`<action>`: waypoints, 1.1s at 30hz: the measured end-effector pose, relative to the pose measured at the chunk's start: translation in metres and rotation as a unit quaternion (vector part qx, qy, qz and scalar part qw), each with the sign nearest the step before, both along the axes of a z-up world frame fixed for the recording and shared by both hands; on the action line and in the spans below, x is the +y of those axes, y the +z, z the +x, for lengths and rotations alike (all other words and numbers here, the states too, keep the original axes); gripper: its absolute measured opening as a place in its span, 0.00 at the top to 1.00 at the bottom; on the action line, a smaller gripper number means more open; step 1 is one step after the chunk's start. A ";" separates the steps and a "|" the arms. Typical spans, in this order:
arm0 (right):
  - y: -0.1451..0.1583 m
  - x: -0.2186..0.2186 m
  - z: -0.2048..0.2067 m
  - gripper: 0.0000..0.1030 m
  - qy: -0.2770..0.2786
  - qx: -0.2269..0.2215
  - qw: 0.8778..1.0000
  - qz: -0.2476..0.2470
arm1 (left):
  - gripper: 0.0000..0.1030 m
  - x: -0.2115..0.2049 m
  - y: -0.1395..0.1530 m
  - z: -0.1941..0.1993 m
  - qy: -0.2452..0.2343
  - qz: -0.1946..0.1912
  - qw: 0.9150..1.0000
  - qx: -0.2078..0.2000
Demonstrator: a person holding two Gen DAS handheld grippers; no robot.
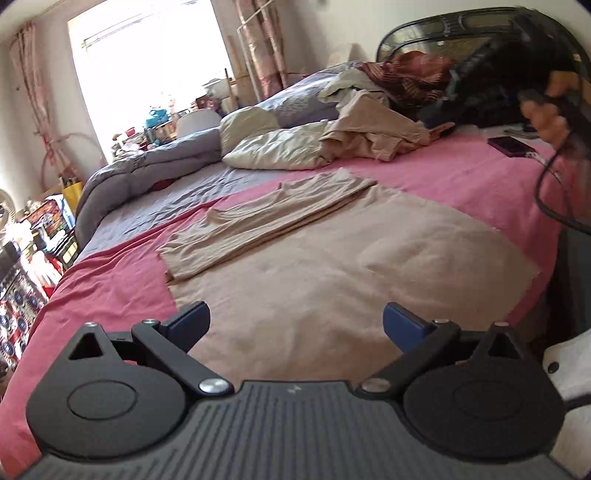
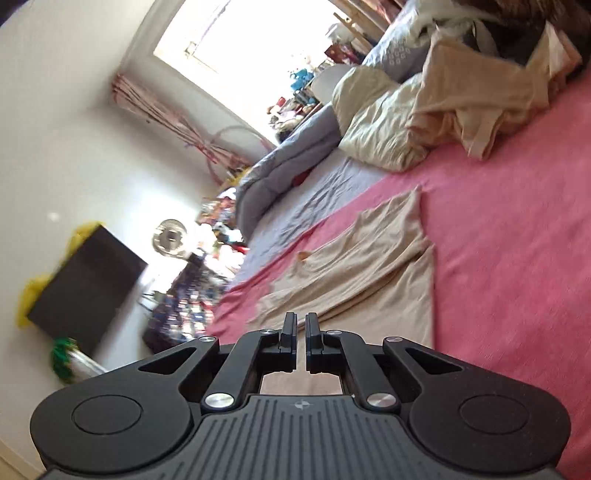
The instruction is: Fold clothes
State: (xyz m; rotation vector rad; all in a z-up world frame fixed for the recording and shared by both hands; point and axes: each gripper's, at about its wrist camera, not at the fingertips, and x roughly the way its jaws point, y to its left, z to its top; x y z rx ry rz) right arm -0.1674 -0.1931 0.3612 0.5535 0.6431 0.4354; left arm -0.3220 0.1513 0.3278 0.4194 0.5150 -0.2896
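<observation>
A beige garment (image 1: 332,258) lies flat on the pink bedsheet (image 1: 461,177), with one side folded in over itself as a long strip (image 1: 266,218). My left gripper (image 1: 295,325) hovers over its near edge, open wide, with nothing between the blue pads. In the right wrist view the same garment (image 2: 369,266) stretches away beyond my right gripper (image 2: 301,321), which is rolled to one side. That gripper is shut, with only a thin gap and no cloth in it. A hand (image 1: 546,114) holds it up at the bed's far right.
A heap of unfolded beige and cream clothes (image 1: 373,133) lies further up the bed, against a dark headboard (image 1: 443,33). A dark phone (image 1: 509,146) rests on the sheet at right, near a black cable (image 1: 546,199). A grey duvet (image 1: 147,173) is bunched at left.
</observation>
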 end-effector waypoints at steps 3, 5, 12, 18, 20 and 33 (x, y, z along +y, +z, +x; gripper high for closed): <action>0.001 0.019 -0.013 0.85 0.041 -0.029 0.987 -0.153 | 0.01 0.002 -0.014 0.003 0.020 0.017 1.000 0.006; -0.016 0.017 -0.028 0.71 0.082 -0.007 0.982 -0.172 | 0.01 0.013 -0.024 0.012 0.047 -0.006 0.998 0.029; -0.088 -0.005 -0.076 0.71 0.090 0.114 0.974 -0.175 | 0.00 0.060 -0.056 0.049 0.196 -0.062 0.972 0.110; -0.105 -0.009 -0.075 0.63 0.068 0.132 0.980 -0.130 | 0.00 0.071 -0.058 0.044 0.205 -0.073 0.969 0.116; -0.108 -0.007 -0.074 0.50 0.081 0.136 0.982 -0.106 | 0.00 0.071 -0.058 0.044 0.206 -0.075 0.969 0.116; -0.111 0.008 -0.071 0.89 0.067 0.181 0.981 -0.004 | 0.02 0.065 -0.047 0.036 0.193 -0.058 0.974 0.100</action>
